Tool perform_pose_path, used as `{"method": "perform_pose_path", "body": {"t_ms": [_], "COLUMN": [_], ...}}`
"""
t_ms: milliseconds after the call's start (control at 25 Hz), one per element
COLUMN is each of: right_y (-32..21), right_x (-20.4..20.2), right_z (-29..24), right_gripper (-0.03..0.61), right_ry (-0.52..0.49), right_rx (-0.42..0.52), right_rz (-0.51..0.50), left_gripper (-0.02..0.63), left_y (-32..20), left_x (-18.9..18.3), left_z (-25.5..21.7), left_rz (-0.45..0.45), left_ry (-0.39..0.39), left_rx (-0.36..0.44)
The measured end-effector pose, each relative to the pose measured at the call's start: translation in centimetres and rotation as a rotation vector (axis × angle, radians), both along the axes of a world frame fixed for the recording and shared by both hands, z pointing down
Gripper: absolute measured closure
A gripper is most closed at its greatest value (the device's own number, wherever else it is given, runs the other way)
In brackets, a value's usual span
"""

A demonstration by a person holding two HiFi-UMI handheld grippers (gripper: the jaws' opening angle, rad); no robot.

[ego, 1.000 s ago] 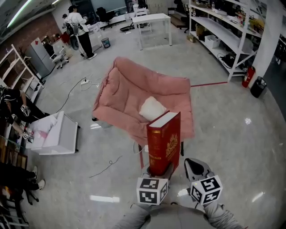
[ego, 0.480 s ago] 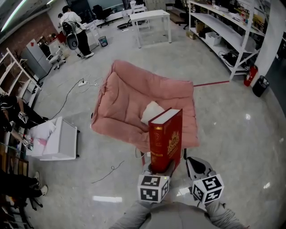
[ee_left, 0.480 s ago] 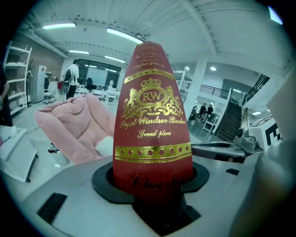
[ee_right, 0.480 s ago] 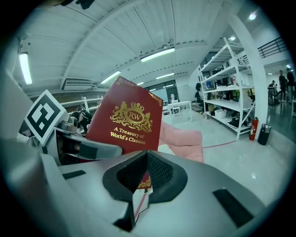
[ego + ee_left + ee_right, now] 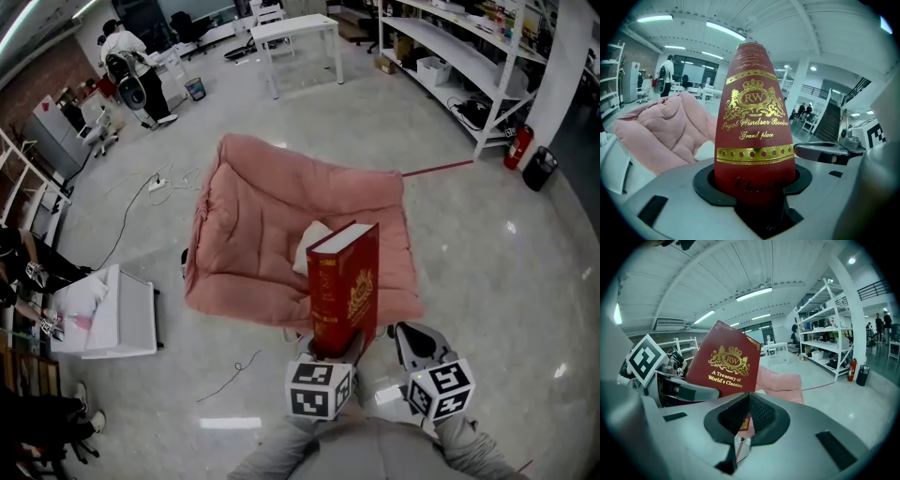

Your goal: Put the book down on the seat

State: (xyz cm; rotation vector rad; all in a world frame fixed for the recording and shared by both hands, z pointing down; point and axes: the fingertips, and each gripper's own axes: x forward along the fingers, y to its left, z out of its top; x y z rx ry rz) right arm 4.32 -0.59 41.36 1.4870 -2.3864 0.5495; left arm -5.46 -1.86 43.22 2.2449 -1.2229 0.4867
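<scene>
I am looking down on a grey polished floor [image 5: 487,272] in a big workshop room, with white shelves [image 5: 469,56] far ahead to the right of my hand-held grippers and a white desk [image 5: 291,28] far ahead.

The book [image 5: 343,286], red with gold print, stands upright in the left hand-held gripper [image 5: 754,183], whose jaws clamp its lower end from both sides. It is held in the air, not lying on anything.

Just to the right of it, the right hand-held gripper [image 5: 749,397] holds nothing; its jaws are drawn together.

Ahead of both hand-held grippers, beyond the book, lies the pink padded seat [image 5: 253,216], and the book overlaps its near edge in the head view. A white cushion [image 5: 314,239] rests on the seat, partly hidden behind the book.

A person [image 5: 127,52] stands far ahead to the left.
</scene>
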Motion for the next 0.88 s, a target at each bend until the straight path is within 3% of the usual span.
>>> {"method": "perform_pose_path", "body": {"t_ms": [520, 880], "right_y": [-3.0, -3.2], "right_x": [0.1, -0.8], "right_z": [0.8, 1.2], "right_gripper": [0.574, 0.574], "right_ry": [0.02, 0.018], "right_rx": [-0.024, -0.041], "right_rz": [0.074, 0.066], "left_gripper": [0.37, 0.37], "left_y": [-3.9, -4.8], "left_x": [-1.8, -1.8], "left_z": [1.2, 1.4], "left_rz": [0.027, 0.03], "left_ry": [0.009, 0.008], "left_rx": [-0.027, -0.027]}}
